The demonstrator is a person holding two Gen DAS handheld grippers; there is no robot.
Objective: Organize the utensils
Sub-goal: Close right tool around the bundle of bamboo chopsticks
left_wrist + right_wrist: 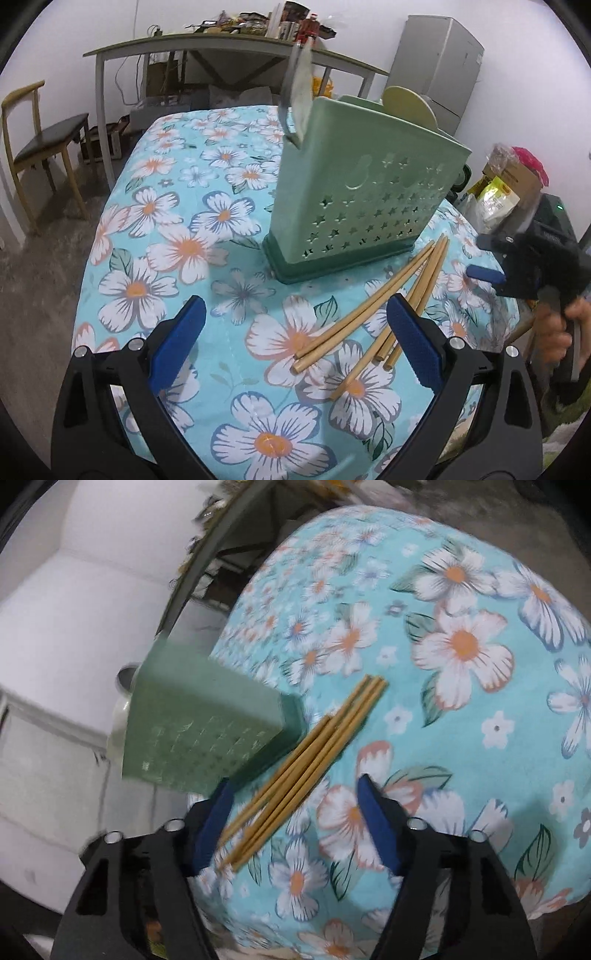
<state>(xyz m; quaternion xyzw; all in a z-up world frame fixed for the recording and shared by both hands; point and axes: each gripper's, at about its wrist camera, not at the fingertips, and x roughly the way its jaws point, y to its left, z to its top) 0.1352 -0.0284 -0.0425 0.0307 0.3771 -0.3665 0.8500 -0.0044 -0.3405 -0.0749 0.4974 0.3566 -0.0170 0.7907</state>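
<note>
A green utensil holder [365,199] with star holes stands on the floral tablecloth [177,236]. A blurred metal utensil [297,92] hangs in the air at the holder's top left corner. Several wooden chopsticks [373,314] lie on the cloth in front of the holder. My left gripper [295,350] is open and empty, just above the near ends of the chopsticks. My right gripper [295,827] is open, with the chopsticks [310,768] lying between its fingers and the holder [199,731] to its left. It also shows in the left wrist view [487,273] at the right.
A pale round lid [406,105] sticks up behind the holder. A long desk [221,48] with clutter stands behind the table, a wooden chair [40,144] at the left, a small fridge [439,62] at the back right, and bags [506,184] at the right.
</note>
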